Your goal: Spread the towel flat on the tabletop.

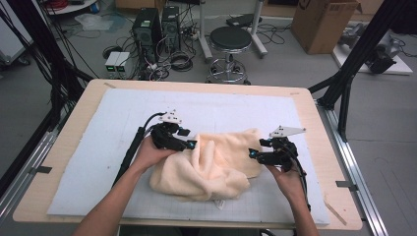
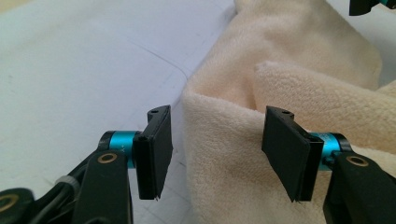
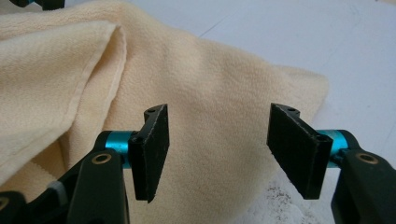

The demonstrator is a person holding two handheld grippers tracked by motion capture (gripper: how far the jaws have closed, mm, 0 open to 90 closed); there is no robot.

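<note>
A cream fleece cloth point(image 1: 211, 164) lies crumpled in loose folds on the white mat point(image 1: 98, 147) at the middle of the table. My left gripper point(image 1: 191, 144) is at the cloth's left edge and stands open. In the left gripper view a folded edge of the cloth point(image 2: 289, 70) lies between the jaws of the left gripper point(image 2: 217, 154), and the pads are not pressing on it. My right gripper point(image 1: 252, 154) is at the cloth's right side, also open. In the right gripper view the right gripper point(image 3: 224, 149) hovers over a flat part of the cloth point(image 3: 210, 79) near its corner.
The mat covers most of a wooden tabletop point(image 1: 314, 128). Black frame posts point(image 1: 354, 64) rise at the table's right and left sides. On the floor beyond the table stand a round stool point(image 1: 230, 42), computer towers point(image 1: 147, 29) and a cardboard box point(image 1: 322, 22).
</note>
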